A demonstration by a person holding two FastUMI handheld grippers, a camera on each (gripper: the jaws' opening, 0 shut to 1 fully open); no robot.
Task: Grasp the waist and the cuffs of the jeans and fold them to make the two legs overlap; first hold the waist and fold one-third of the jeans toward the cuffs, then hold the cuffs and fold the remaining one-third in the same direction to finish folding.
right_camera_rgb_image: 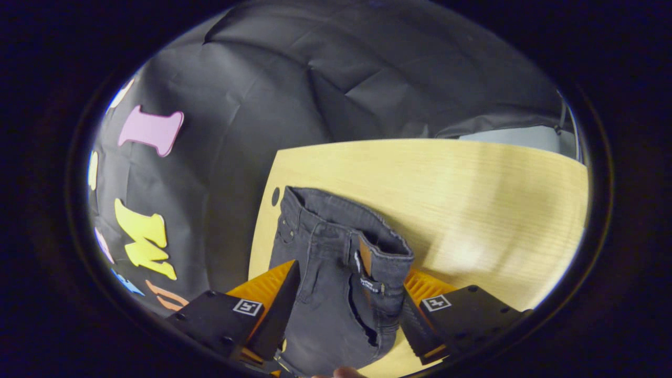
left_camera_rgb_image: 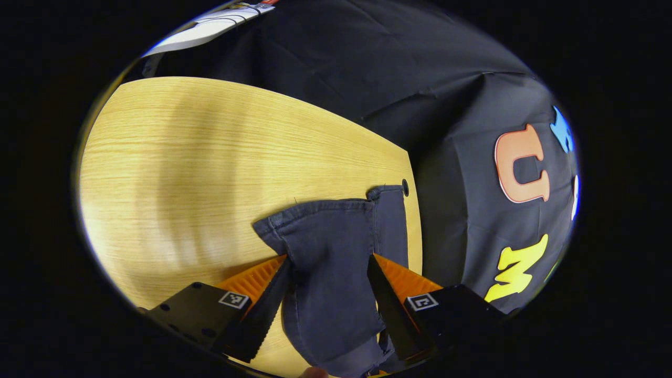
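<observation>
Wooden table point(left_camera_rgb_image: 210, 157), dark jeans point(left_camera_rgb_image: 336, 247) on it; both claws spread wide.

Nothing legible: the small label point(right_camera_rgb_image: 370, 284) on the jeans point(right_camera_rgb_image: 336, 273), lower centre of the frame, is too blurred.

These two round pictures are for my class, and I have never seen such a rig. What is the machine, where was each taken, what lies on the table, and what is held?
No robot here: a person holds a two-finger claw in each hand, and a camera rides on each. The left gripper view looks along the left claw, whose fingers flank the cuffs of dark jeans. The right gripper view looks along the right claw, at the waist. The jeans lie on a pale wooden table. Whether the fingers really pinch the cloth is unclear.
</observation>
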